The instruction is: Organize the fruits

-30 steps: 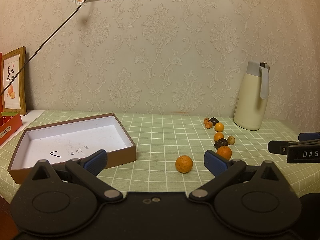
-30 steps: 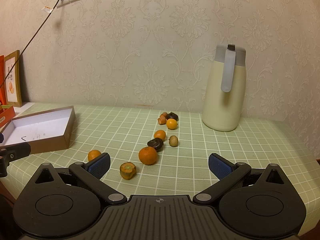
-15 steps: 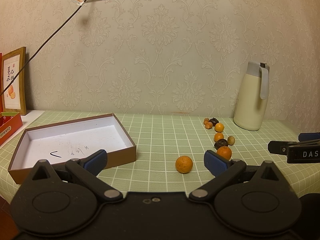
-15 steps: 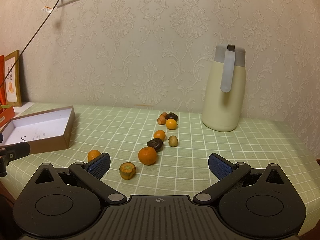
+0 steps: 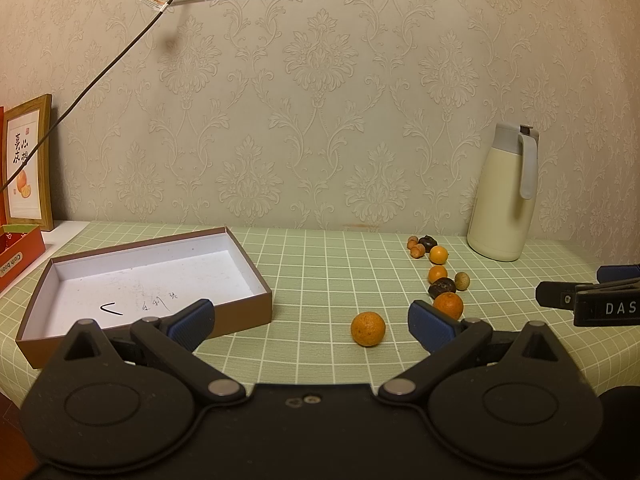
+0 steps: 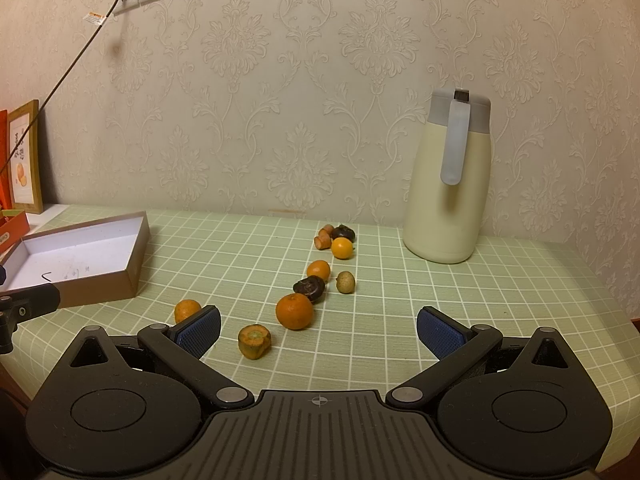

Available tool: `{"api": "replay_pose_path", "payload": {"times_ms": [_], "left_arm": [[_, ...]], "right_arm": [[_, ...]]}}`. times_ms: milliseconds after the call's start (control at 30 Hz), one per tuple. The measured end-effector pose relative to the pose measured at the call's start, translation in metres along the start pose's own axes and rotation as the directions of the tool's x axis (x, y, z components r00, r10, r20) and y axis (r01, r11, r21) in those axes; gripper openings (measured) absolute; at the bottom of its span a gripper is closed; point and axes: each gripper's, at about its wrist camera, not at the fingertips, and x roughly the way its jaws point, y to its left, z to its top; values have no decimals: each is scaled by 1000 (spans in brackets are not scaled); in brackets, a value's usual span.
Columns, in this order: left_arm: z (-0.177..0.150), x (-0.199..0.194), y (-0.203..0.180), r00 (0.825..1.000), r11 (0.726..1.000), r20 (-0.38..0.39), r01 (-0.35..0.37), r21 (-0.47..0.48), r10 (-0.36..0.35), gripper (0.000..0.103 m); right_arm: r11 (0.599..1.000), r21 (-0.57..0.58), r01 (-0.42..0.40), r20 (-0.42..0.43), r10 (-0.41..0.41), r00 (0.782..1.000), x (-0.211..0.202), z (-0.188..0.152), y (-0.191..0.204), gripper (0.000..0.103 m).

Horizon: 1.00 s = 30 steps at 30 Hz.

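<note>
Both claws are spread wide and holding nothing: left claw (image 5: 311, 321), right claw (image 6: 319, 331). Just past them an orange (image 5: 368, 328) sits alone on the table (image 6: 500, 280), the other fruits (image 6: 316, 276) trail back toward the jug (image 6: 450, 184), and the box (image 5: 144, 276) sits left.

Both low wrist views face the wall, sharing the fruits (image 5: 442, 276) and box (image 6: 80, 256).

Loose fruits strung out beside an open box

The brown box (image 5: 144, 280), white inside, lies empty; small oranges (image 6: 294, 311), dark fruits (image 6: 309, 287), a pale one (image 6: 345, 282) and a cut stub (image 6: 254, 341) trail across the worktop (image 6: 500, 280), one orange (image 5: 368, 328) apart.
</note>
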Motion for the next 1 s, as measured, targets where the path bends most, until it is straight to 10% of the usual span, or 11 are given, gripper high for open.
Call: {"api": "replay_pose_path", "payload": {"times_ms": [1000], "left_arm": [[-5,74,-35,994,995,-72,87,38,-84,87]], "right_arm": [[998,43,54,-49,-52,997,43,6,-39,103]]}}
